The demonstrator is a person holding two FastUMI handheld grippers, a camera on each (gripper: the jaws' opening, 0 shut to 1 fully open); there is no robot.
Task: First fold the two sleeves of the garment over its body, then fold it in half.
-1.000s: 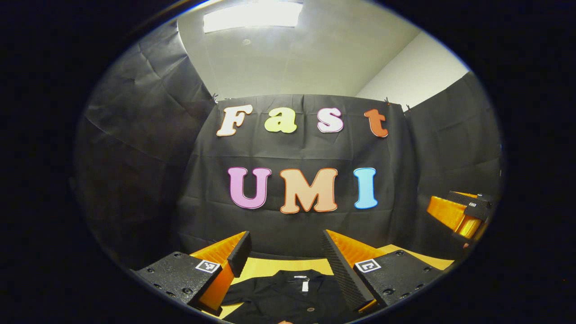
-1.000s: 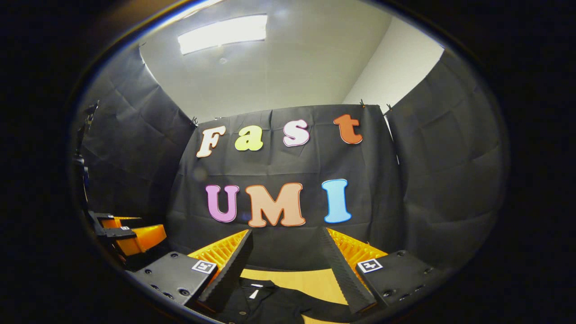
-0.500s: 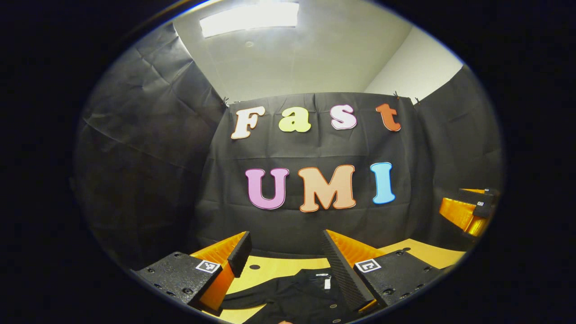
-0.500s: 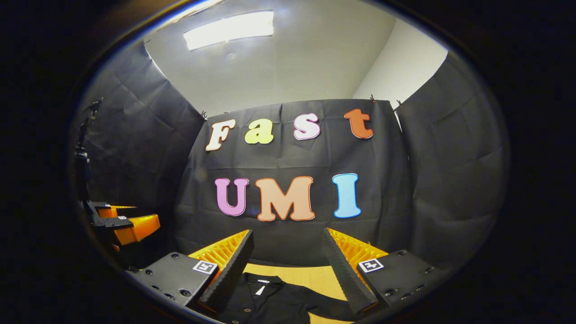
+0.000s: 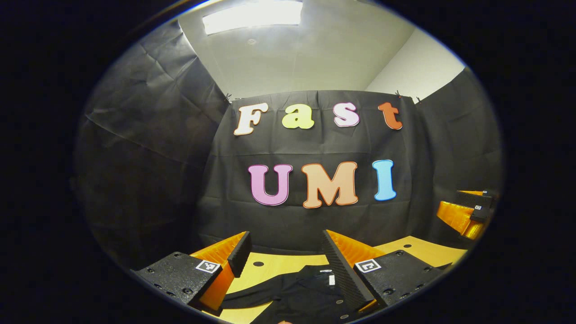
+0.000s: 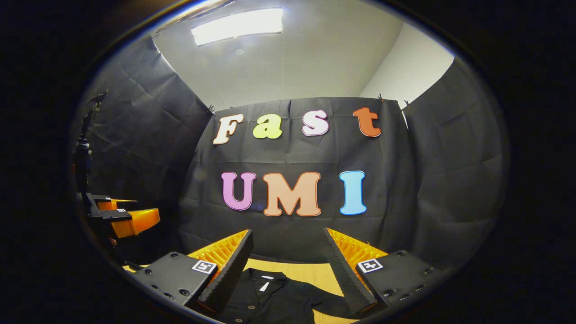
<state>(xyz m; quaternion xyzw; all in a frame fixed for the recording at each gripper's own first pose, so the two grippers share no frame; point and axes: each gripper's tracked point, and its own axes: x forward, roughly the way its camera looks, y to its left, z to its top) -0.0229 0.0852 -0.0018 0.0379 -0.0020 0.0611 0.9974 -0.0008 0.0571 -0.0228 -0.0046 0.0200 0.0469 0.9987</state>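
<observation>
A black buttoned shirt (image 5: 306,294) lies flat on the wooden table (image 5: 270,270), collar toward the back wall, one sleeve stretching left. My left gripper (image 5: 285,258) hangs open above the collar end with nothing between its fingers. In the right gripper view the same shirt (image 6: 279,297) shows its collar and a sleeve running right under my open right gripper (image 6: 285,258), which holds nothing. Far off at the right of the left gripper view is the right gripper (image 5: 468,211); the left gripper (image 6: 121,218) shows at the left edge of the right gripper view.
The table (image 6: 310,272) runs back to the black cloth wall (image 5: 315,216). Small round holes (image 5: 258,263) dot the tabletop beyond the shirt. A dark stand (image 6: 83,153) rises at the far left of the right gripper view.
Both gripper views have swung leftward and tipped slightly down, so more tabletop and shirt show. The shirt lies as before. Both grippers stay open.
</observation>
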